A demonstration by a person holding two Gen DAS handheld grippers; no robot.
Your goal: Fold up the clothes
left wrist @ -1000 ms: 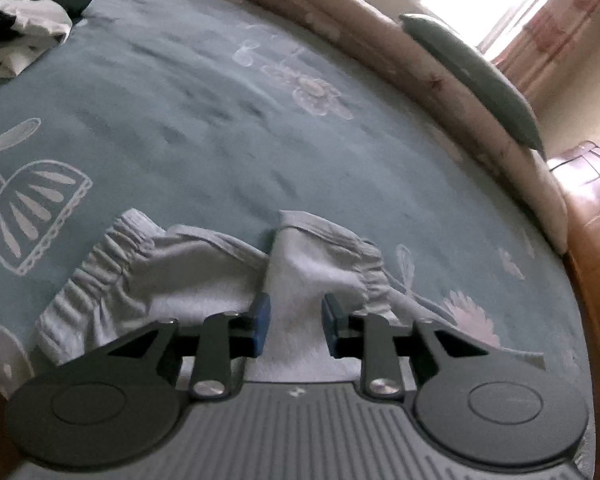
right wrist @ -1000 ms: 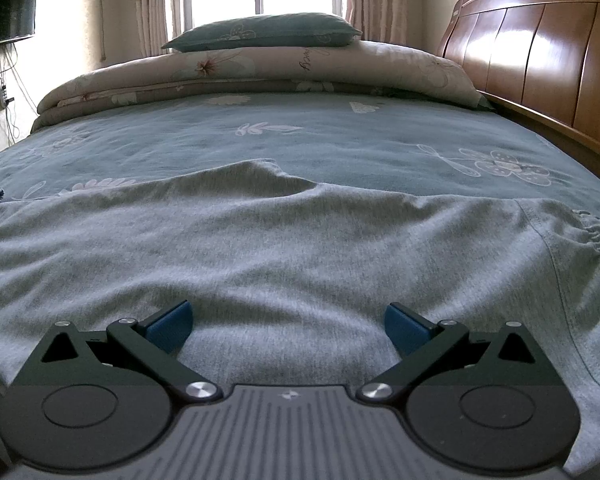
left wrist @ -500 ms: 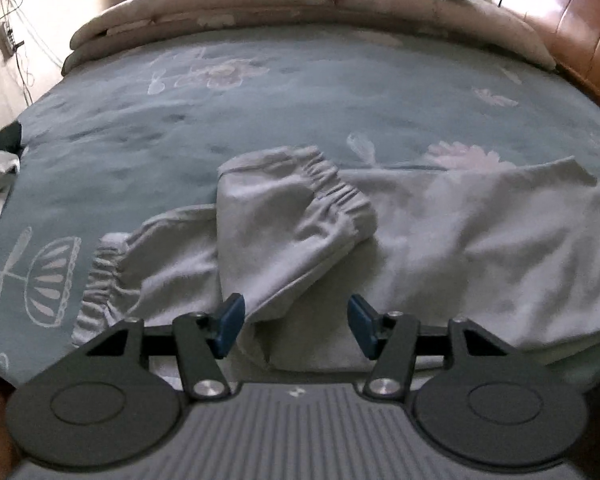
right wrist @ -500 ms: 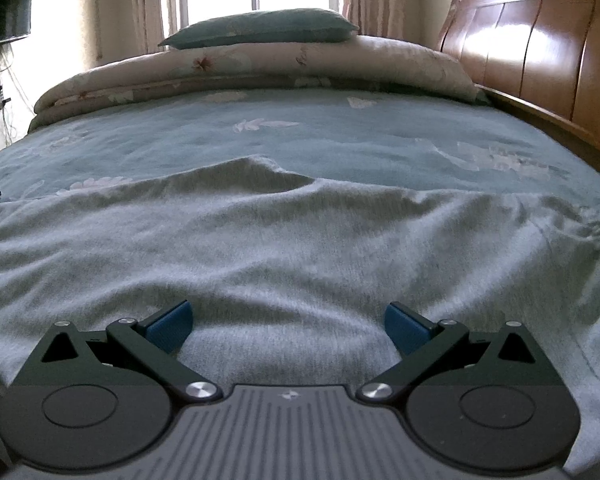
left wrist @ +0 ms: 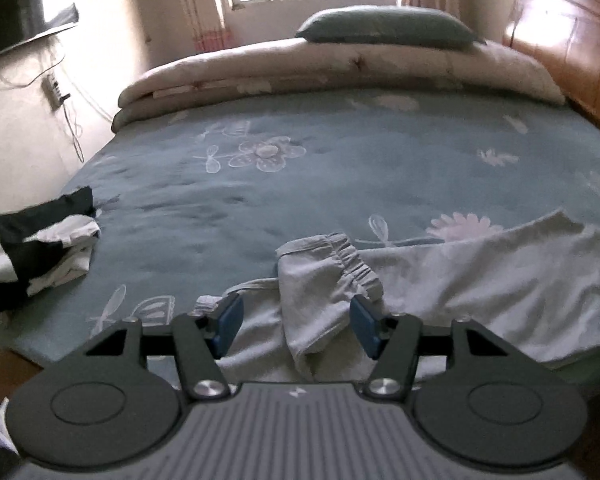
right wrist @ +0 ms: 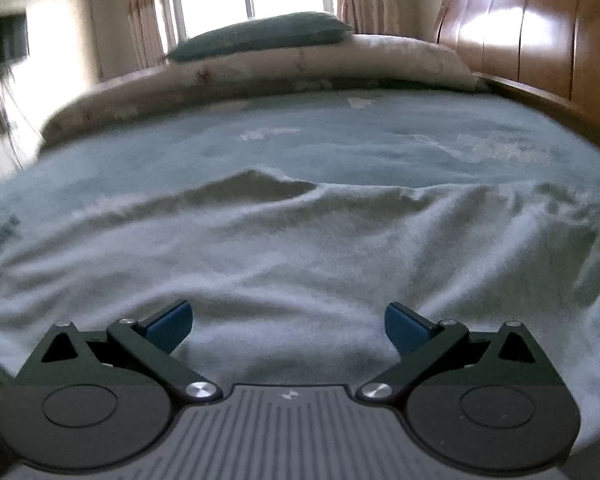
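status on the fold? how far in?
Early. Done: one elastic-cuffed leg end of the light grey jogger trousers lies flipped over them. In hand: nothing; left gripper and right gripper are open. Left: the trousers lie mostly spread across the blue floral bedsheet.

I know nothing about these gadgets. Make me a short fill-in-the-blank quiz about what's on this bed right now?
1. The grey trousers lie on a bedsheet coloured ____.
2. The left gripper and the right gripper both have their jaws ____.
3. The green pillow rests on top of a rolled ____.
4. The pile of black and white clothes lies at the ____ edge of the left wrist view.

Missing words: blue; open; quilt; left
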